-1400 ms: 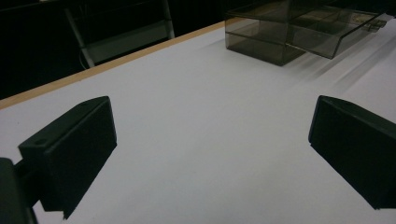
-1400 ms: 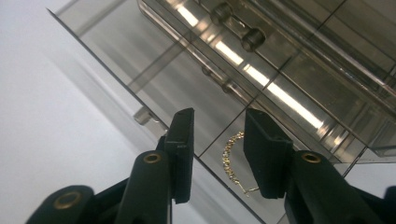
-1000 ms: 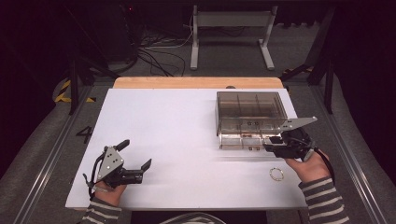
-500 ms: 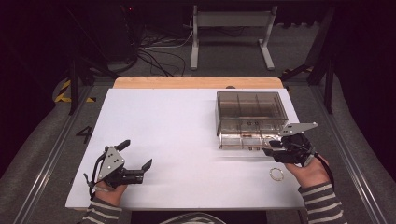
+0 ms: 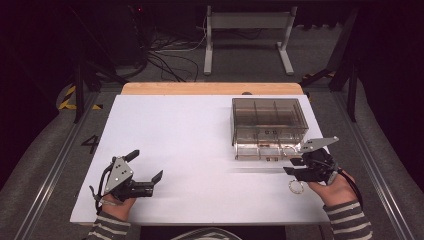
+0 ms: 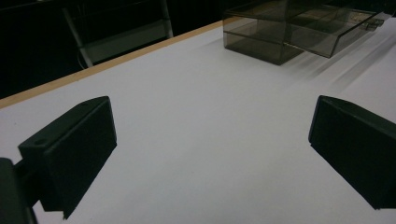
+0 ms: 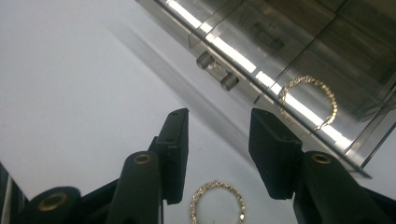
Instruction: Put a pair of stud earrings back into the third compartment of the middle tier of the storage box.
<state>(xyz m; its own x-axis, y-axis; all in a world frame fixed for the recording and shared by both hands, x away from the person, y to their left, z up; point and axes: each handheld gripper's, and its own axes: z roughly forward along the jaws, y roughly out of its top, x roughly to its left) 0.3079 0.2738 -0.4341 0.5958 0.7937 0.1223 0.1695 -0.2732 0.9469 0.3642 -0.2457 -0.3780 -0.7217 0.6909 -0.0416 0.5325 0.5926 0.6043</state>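
Left claw (image 5: 146,170) low over bare white tabletop (image 5: 200,150), jaws spread wide, nothing between. Further right, smoky clear box (image 5: 267,127) with lid open, one ring (image 7: 309,101) inside its front compartment. Right claw (image 5: 295,166) just before the box, jaws partly open, empty; second ring (image 7: 217,203) flat on the tabletop beneath them
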